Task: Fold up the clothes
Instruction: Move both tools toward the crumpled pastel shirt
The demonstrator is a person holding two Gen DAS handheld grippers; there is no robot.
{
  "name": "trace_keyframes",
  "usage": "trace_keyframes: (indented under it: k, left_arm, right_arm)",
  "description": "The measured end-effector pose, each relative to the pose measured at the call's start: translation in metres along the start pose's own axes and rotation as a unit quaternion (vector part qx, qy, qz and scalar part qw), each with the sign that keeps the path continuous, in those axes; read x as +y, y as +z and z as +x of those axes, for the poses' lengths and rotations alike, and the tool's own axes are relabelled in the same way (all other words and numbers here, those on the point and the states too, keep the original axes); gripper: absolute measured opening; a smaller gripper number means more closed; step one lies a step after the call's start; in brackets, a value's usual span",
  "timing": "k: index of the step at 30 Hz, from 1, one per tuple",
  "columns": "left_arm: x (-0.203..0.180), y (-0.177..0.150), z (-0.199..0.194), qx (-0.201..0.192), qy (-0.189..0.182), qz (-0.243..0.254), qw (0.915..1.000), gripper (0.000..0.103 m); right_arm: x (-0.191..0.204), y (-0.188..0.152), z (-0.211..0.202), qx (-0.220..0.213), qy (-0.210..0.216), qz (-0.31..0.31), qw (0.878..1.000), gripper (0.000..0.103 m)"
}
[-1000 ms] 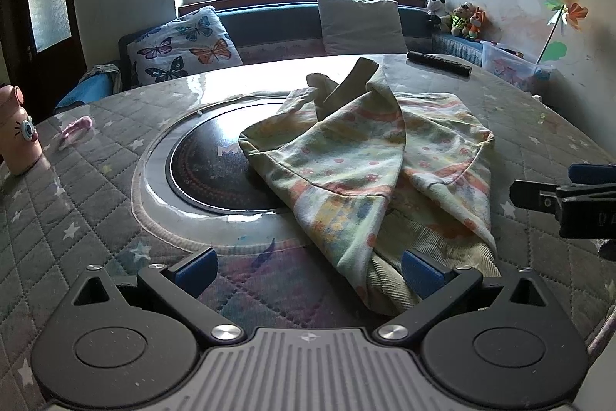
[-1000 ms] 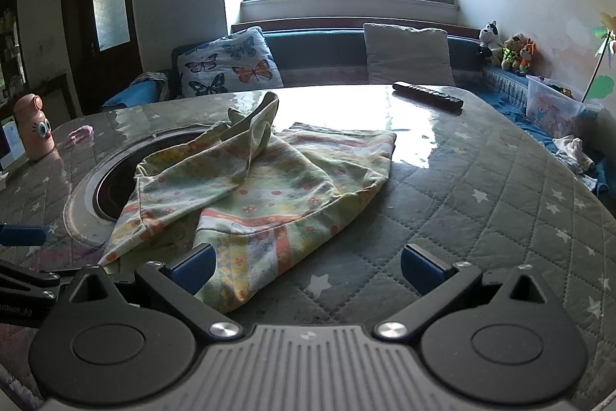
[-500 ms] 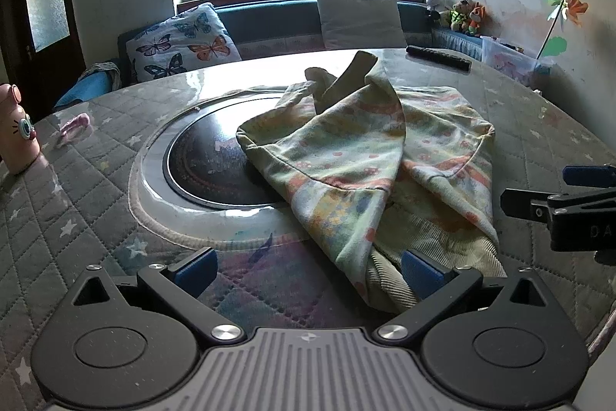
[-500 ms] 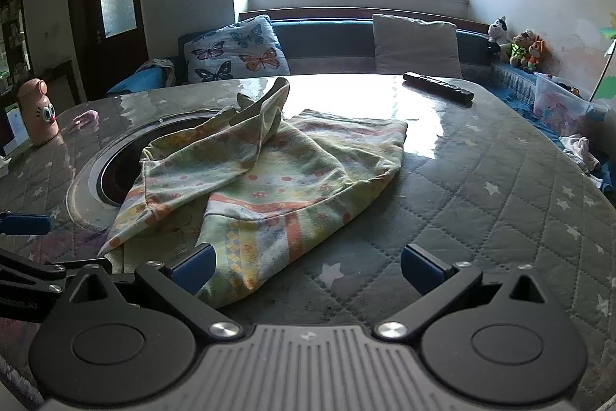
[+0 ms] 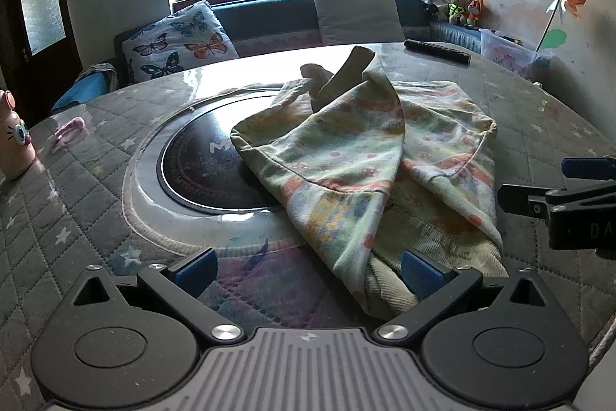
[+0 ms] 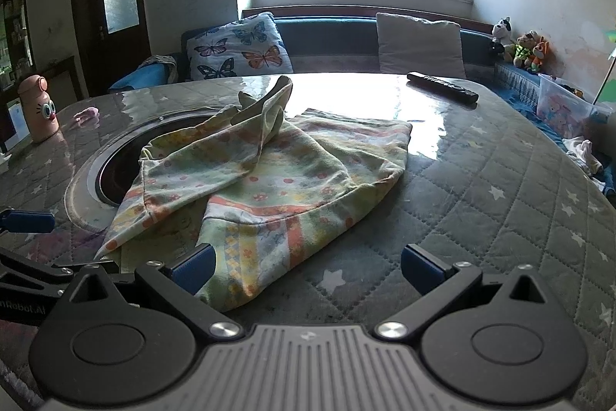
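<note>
A crumpled, pastel-patterned garment [image 5: 369, 164] is seen lying on a round table [image 5: 77, 187] covered with a grey quilted, star-printed cloth under a glossy clear sheet. The garment is spread partly over the dark circular inset [image 5: 204, 176] at the table's centre and partly over the quilted surface to its right, with one twisted end raised toward the window. The left gripper [image 5: 308, 270] is held low at the near edge of the garment, its jaws spread wide; the hem of the fabric is seen just beside the right blue pad, and nothing is gripped. The right gripper [image 6: 306, 268] is likewise held with its jaws wide apart and empty, the near corner of the garment [image 6: 269, 180] lying between its pads, close to the left one. Each gripper is caught at the edge of the other's view. A black remote control [image 6: 442, 86] is placed on the far side of the table, well apart from the garment, and a pink cartoon-faced bottle [image 6: 38, 108] is stood upright near the left rim. A butterfly-print cushion [image 5: 179, 43] and a plain grey cushion [image 5: 356, 14] are propped on the bench under the window.
</note>
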State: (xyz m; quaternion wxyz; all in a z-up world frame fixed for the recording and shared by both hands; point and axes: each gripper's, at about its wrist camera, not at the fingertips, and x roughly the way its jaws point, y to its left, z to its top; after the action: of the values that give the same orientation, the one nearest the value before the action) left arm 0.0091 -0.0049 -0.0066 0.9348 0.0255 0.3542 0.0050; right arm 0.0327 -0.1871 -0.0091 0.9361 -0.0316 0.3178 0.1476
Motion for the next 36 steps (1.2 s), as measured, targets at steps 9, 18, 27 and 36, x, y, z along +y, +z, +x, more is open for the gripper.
trace_keyframes:
  k: [9, 18, 27, 36]
  left_arm:
    - [0.001, 0.007, 0.007, 0.002, 0.000, 0.002, 1.0000, 0.103]
    - [0.002, 0.014, 0.018, 0.008, -0.001, 0.006, 1.0000, 0.103]
    - [0.000, 0.025, 0.028, 0.009, -0.003, 0.015, 0.9998, 0.103]
    - [-0.006, 0.042, 0.039, 0.002, -0.006, 0.026, 0.9996, 0.102]
  right_arm:
    - [0.000, 0.005, 0.007, 0.004, 0.001, -0.005, 1.000, 0.103]
    - [0.000, 0.015, 0.019, 0.006, 0.003, -0.010, 1.000, 0.103]
    - [-0.005, 0.024, 0.032, 0.009, 0.002, -0.012, 1.000, 0.103]
    - [-0.012, 0.035, 0.045, 0.007, 0.000, -0.013, 1.000, 0.103]
